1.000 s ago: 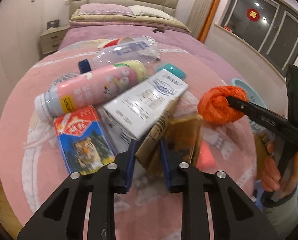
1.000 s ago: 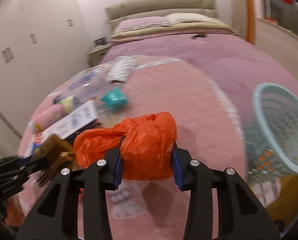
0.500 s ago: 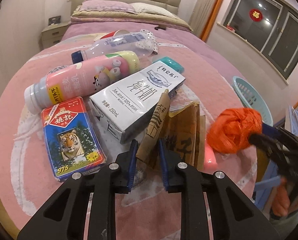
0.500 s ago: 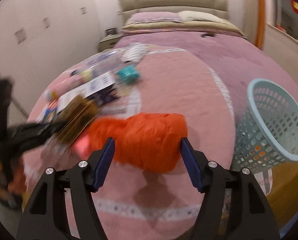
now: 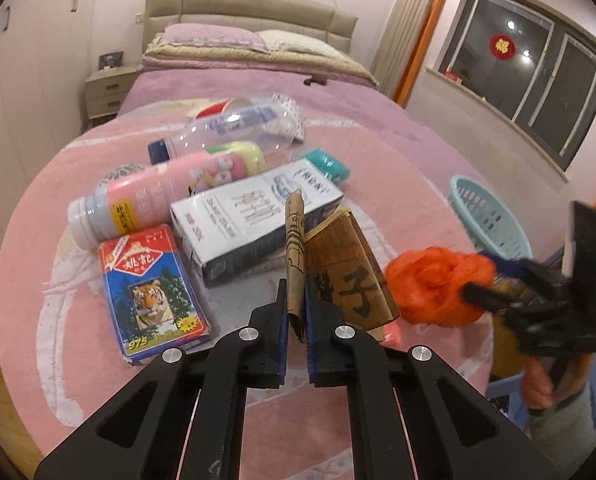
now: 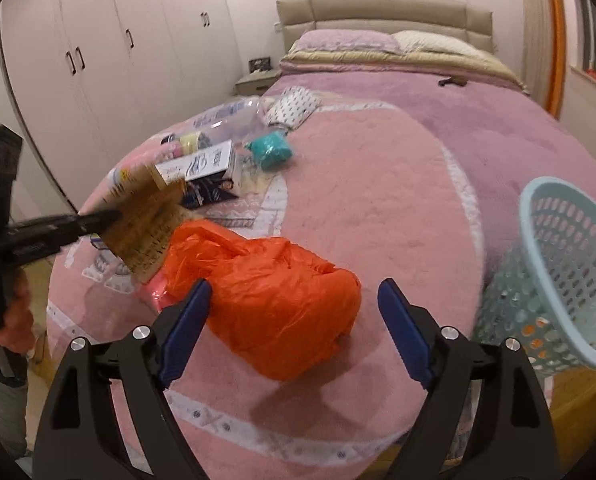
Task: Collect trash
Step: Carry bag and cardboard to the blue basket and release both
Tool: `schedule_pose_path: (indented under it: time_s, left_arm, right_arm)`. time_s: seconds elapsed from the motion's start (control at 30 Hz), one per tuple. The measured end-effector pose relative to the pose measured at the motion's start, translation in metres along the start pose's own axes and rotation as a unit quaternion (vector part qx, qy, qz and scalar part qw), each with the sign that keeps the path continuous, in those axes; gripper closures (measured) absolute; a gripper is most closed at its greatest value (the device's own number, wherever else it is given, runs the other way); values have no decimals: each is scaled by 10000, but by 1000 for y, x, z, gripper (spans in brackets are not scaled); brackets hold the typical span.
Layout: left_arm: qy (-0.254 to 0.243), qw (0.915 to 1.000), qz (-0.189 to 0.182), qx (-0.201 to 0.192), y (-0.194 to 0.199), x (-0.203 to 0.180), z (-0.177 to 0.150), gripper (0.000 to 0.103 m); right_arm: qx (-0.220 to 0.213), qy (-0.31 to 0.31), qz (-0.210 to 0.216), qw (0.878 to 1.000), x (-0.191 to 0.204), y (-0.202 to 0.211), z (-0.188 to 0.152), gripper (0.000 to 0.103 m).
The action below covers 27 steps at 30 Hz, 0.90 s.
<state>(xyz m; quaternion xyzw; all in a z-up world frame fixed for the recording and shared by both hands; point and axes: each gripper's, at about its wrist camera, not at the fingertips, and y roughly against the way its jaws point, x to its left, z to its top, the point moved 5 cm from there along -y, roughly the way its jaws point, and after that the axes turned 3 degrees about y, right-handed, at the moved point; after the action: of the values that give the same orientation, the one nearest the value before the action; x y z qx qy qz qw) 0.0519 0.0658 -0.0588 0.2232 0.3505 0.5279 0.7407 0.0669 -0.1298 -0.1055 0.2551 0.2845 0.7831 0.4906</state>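
Note:
My left gripper (image 5: 295, 312) is shut on a brown paper bag (image 5: 348, 276) with black characters and holds it above the pink bedspread; the bag also shows in the right wrist view (image 6: 145, 220). My right gripper (image 6: 293, 320) is open, its jaws wide apart. An orange plastic bag (image 6: 273, 304) lies between them on the bedspread, touching neither pad; it also shows in the left wrist view (image 5: 438, 284). A light blue mesh basket (image 6: 554, 272) stands tilted at the bed's right edge.
On the bedspread lie a white milk carton (image 5: 253, 224), a pink bottle (image 5: 157, 196), a clear bottle (image 5: 229, 128), a blue tiger box (image 5: 151, 292) and a teal wad (image 6: 269, 150). Wardrobes (image 6: 109, 60) stand on the left.
My right gripper has opened and let go of the orange bag, which now rests on the bed. My left gripper has shut tighter on the paper bag and lifted it.

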Motion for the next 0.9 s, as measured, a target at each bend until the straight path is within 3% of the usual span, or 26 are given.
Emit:
schedule_pose_path:
  time_s: [0.1,0.2,0.3,0.47,0.6,0.73,0.9]
  left_arm:
    - [-11,9999,-85,-111,6,-5,5,98]
    - [-59,9997,-108,-188,8,-10,10,98]
    - [-143,9994,-151,-263,9,-17,17,98]
    - [-341,9980,-326,-431,9,-38,36,98]
    - [-555,9955,-536,-551,3,-65,56,98]
    - [-830,9918,-780,-572,-14,-104,79,98]
    - [-1105,9857,-1169,-496,-40,-159,100,98]
  right_arm:
    - [120,-172,292,9994,0,-12,-2,25]
    - [140,-323,589,9976,2,-17,-5,47]
    - [25,-353,643,9973,2,-8,-4,58]
    - [-453,-550,222,9972,-23,26,11,60]
    - [-830,-690,-385,9934,-51,52,24,60]
    - [-1152,-1077,-1089,9815,-93,82,30,60]
    - [-1499,-1702,-1863,9560,-149,120,26,60]
